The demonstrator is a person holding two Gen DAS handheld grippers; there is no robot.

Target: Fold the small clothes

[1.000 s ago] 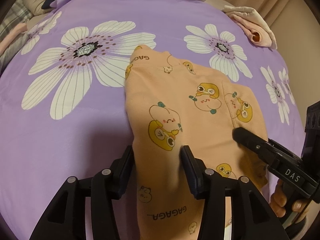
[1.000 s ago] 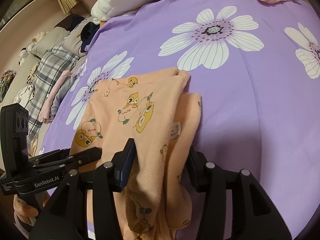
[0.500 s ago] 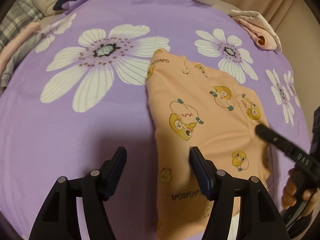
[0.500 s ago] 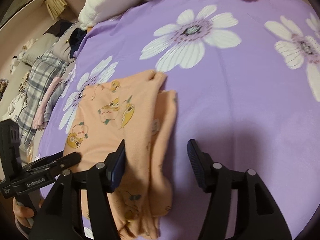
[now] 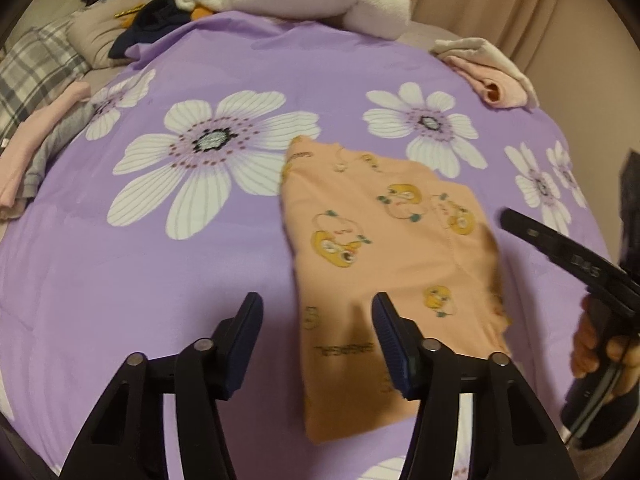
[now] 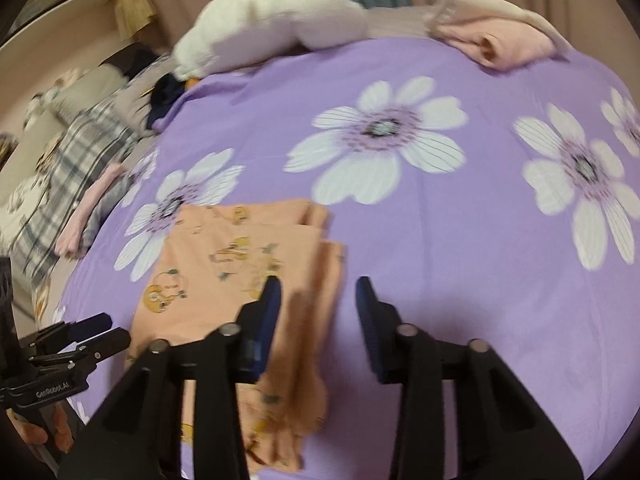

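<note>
A peach garment (image 5: pixel 384 248) is showing yellow cartoon prints with green leaves; beneath it a lilac bedsheet (image 5: pixel 120 280) is displaying white daisies. At eleven o'clock a grey plaid cloth (image 5: pixel 28 76) is showing; at one o'clock pale pink clothes (image 5: pixel 496 80) are lying

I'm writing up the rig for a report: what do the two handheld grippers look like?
Both are black plastic. The left gripper and right gripper each have two angular fingers with dark blue ribbed pads and round silver pivot screws. From the side, each has white lettering on its body, and a dark cable hangs below the right one's handle.
</note>
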